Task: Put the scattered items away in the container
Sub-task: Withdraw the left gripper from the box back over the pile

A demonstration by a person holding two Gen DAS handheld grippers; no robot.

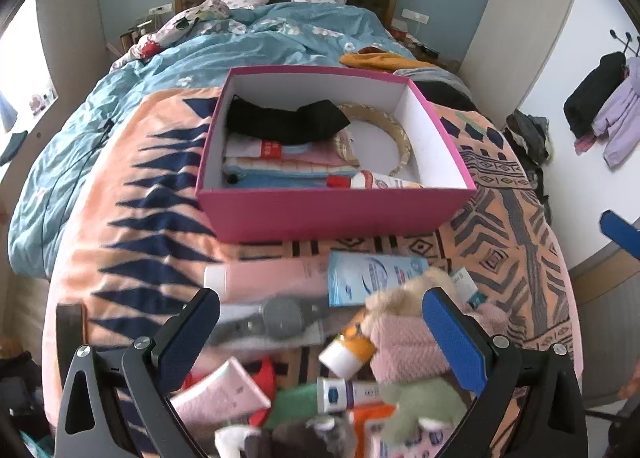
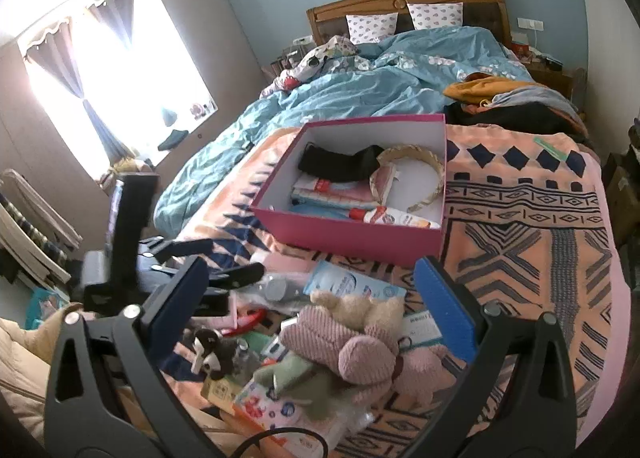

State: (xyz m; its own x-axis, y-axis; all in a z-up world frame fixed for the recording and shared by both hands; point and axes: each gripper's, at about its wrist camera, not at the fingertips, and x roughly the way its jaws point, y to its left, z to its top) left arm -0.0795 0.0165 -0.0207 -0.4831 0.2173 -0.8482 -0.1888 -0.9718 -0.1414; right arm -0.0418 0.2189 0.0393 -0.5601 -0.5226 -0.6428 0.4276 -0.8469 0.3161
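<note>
A: Both tongs, left tongs (image 1: 320, 332) and right tongs (image 2: 314, 300), are gaping wide, holding nothing, over the pile just before the pink box (image 1: 340, 214).
B: The pink plush (image 2: 352, 342) is overlapping neighbours; a grab risks dragging them along.

matt pink cardboard box (image 1: 332, 218) with smooth white inside, woven patterned blanket (image 1: 132, 242), ribbed fuzzy pink plush toy (image 2: 352, 342), glossy plastic tubes (image 1: 224, 390), wooden headboard (image 2: 404, 2)
</note>
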